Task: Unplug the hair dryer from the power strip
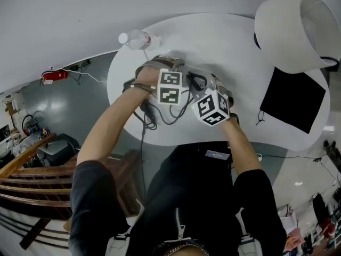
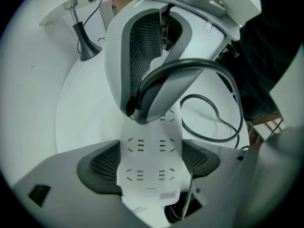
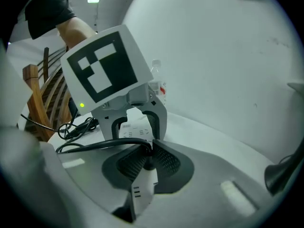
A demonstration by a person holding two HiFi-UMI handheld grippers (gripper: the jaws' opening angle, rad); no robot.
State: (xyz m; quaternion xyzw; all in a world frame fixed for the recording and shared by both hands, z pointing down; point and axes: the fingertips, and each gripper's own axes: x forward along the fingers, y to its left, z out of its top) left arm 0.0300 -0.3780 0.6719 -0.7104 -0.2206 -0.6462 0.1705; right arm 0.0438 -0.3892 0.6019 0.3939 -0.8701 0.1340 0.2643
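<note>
Plug pinched by right claw | power strip clamped by left claw | overhead: hidden

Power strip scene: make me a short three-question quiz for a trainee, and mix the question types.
1. Multiple choice: what do the jaws of the left gripper clamp? A) a water bottle B) the power strip C) a lamp shade
2. True or false: the right gripper is open and holds nothing.
3. Fill in the blank: in the head view, the water bottle lies on the white round ___.

Key
1. B
2. False: it is shut on the black plug.
3. table
</note>
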